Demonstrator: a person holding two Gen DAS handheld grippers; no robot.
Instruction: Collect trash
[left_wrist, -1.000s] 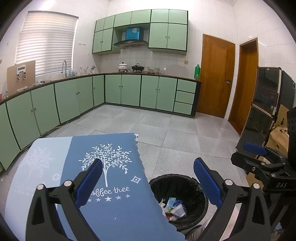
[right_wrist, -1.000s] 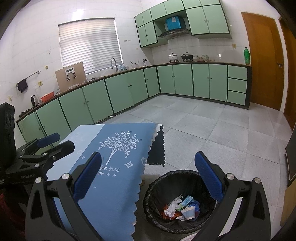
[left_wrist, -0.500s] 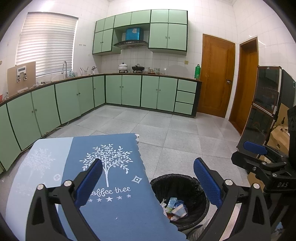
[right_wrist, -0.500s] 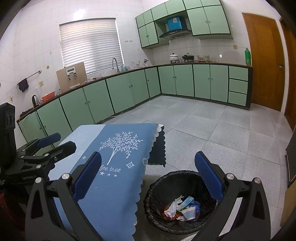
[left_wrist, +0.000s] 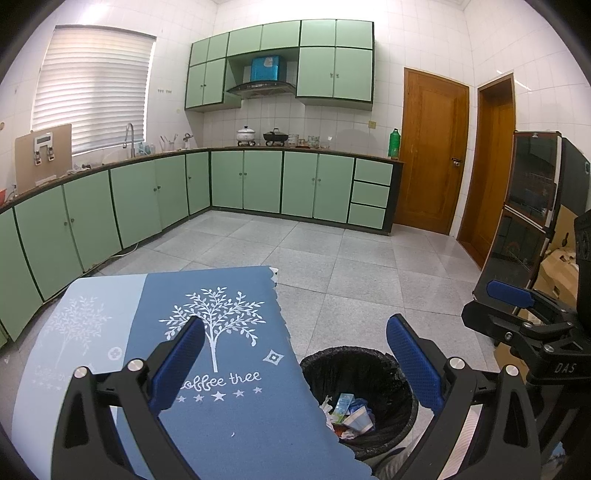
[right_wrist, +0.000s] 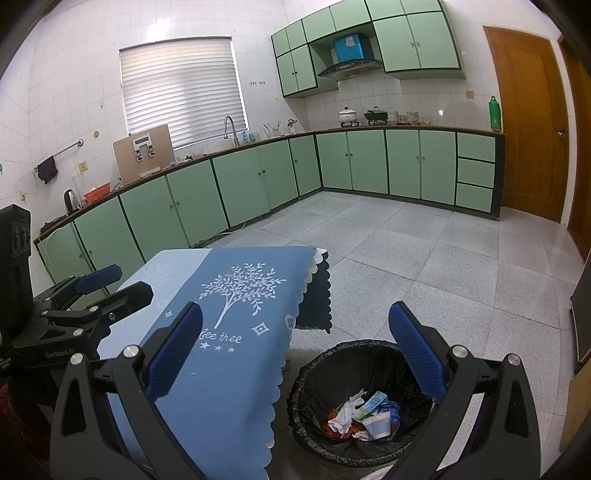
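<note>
A round bin lined with a black bag (left_wrist: 384, 373) (right_wrist: 321, 373) stands on the floor at the table's right edge. Inside lies trash (left_wrist: 349, 415) (right_wrist: 364, 415): crumpled white paper, a paper cup, a small carton and blue wrapping. My left gripper (left_wrist: 295, 362) hangs open and empty over the blue tablecloth (left_wrist: 229, 417) and the bin's left rim. Above the gap between the cloth (right_wrist: 221, 387) and the bin, my right gripper (right_wrist: 295, 349) is also open and empty. Each gripper shows in the other's view, the right one (left_wrist: 517, 306) and the left one (right_wrist: 103, 288).
Green base cabinets (left_wrist: 258, 181) (right_wrist: 369, 162) run along the left and far walls. Grey floor tiles (left_wrist: 351, 266) stretch beyond the table. Two brown doors (left_wrist: 432, 151) are at the back right. A dark glass-fronted cabinet (left_wrist: 528, 206) and cardboard boxes (left_wrist: 557, 266) stand on the right.
Both views drift very slightly; the grippers stay open and empty over the table edge and the bin. Nothing was taken hold of or let go.
</note>
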